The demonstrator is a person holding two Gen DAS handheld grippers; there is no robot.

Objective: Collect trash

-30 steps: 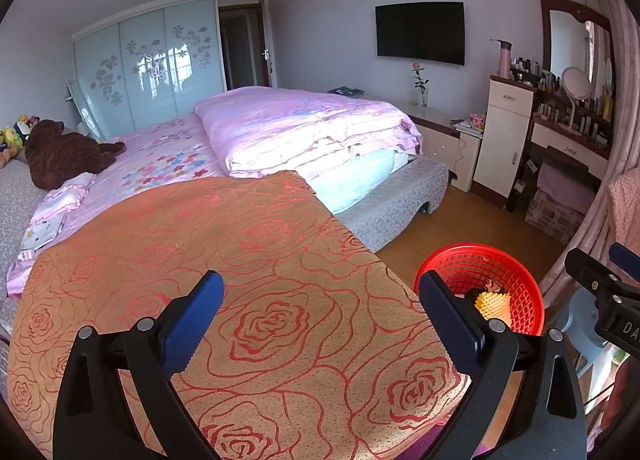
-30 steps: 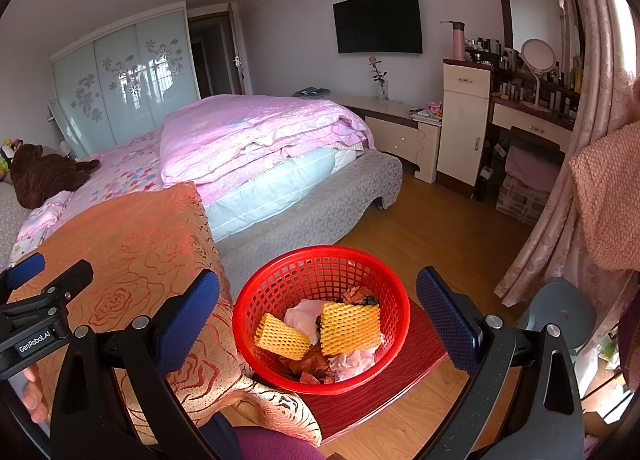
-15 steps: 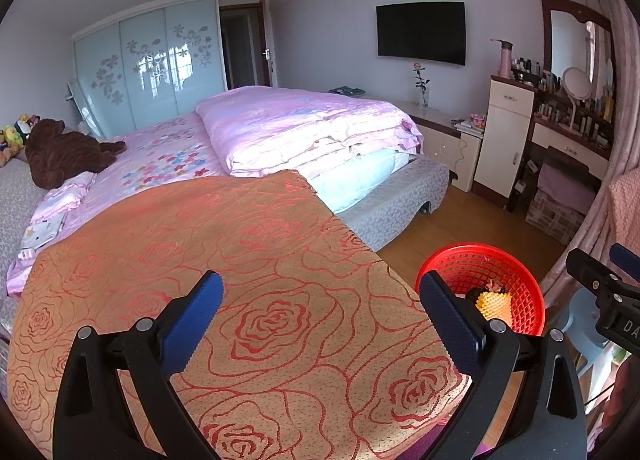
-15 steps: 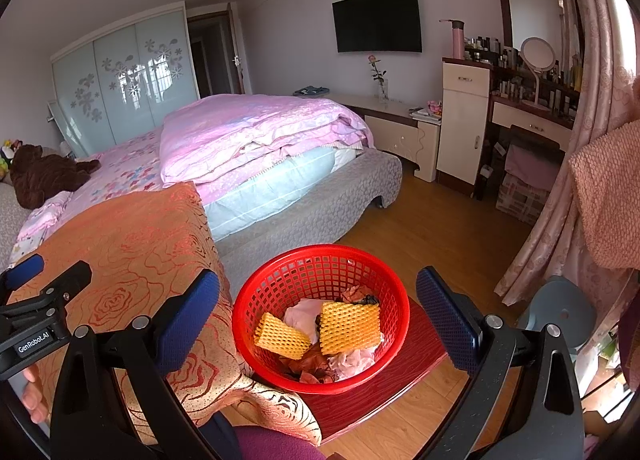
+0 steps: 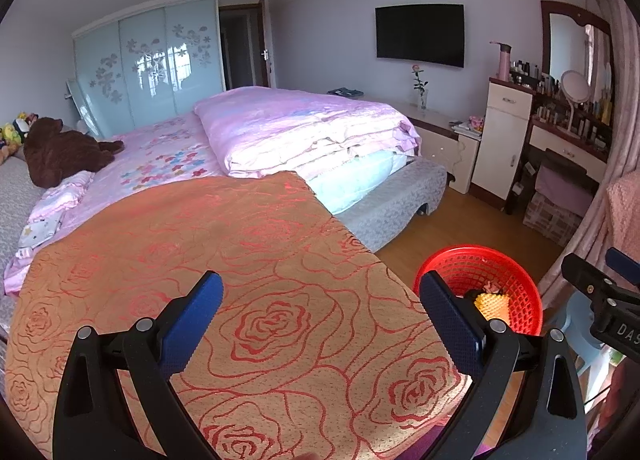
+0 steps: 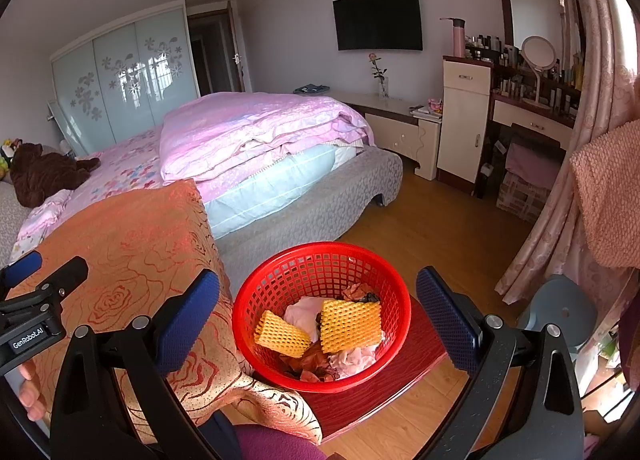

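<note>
a: right wrist view: the right gripper [image 6: 318, 318] hangs over a red basket [image 6: 280, 280], its jaws spread wide with nothing between them. the basket sits on a dark red table [image 6: 416, 364] beside an orange rose-patterned cloth [image 6: 132, 228].

b: and the trash?

a: already in the basket: two yellow foam nets [image 6: 350, 324], pale pink crumpled paper [image 6: 302, 310] and brownish scraps, heaped at the bottom.

b: any writing?

a: at the left edge of that view, the left gripper's body carries a white label reading "genrobot.ai" [image 6: 28, 338]. a person's fingertips [image 6: 30, 396] show just under it. in the left wrist view, the other gripper's body at the right edge shows the letters "da" and part of another character [image 5: 626, 330]; the rest is cut off.

b: the left gripper?

a: the left gripper [image 5: 320, 314] is above the cloth [image 5: 240, 260], jaws wide apart and holding nothing. the basket [image 5: 516, 272] lies just beyond its right finger, off the cloth's edge.
</note>
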